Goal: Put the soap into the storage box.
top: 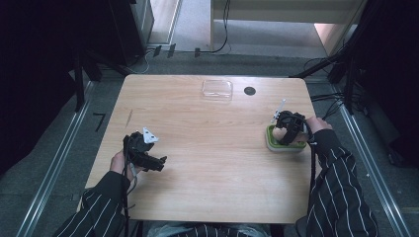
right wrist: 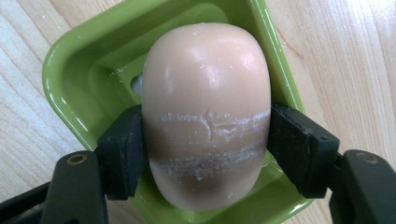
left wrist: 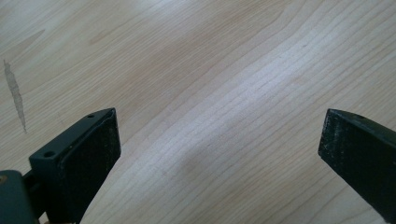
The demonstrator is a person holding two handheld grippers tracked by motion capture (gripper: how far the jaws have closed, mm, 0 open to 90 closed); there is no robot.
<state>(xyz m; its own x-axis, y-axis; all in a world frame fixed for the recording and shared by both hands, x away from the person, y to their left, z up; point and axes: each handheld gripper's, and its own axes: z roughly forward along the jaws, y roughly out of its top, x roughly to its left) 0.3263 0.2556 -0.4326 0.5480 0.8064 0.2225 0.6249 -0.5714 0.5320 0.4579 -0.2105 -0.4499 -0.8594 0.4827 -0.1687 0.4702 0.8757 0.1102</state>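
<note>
A pale peach soap bar (right wrist: pixel 205 112) lies in a green soap dish (right wrist: pixel 70 74) near the table's right edge. My right gripper (right wrist: pixel 208 140) reaches down into the dish, and both black pads press against the bar's sides, across white scuff lines. From the high view, the right gripper (top: pixel 289 126) covers the dish (top: pixel 284 147). My left gripper (top: pixel 158 163) hovers low over bare wood at the table's left. In the left gripper view its jaws (left wrist: pixel 217 140) stand wide apart with nothing between them.
A clear plastic box (top: pixel 217 89) sits at the table's far edge, with a small black round spot (top: pixel 249 91) to its right. The wooden table (top: pixel 207 148) is otherwise bare. Cables and dark stands surround it on the floor.
</note>
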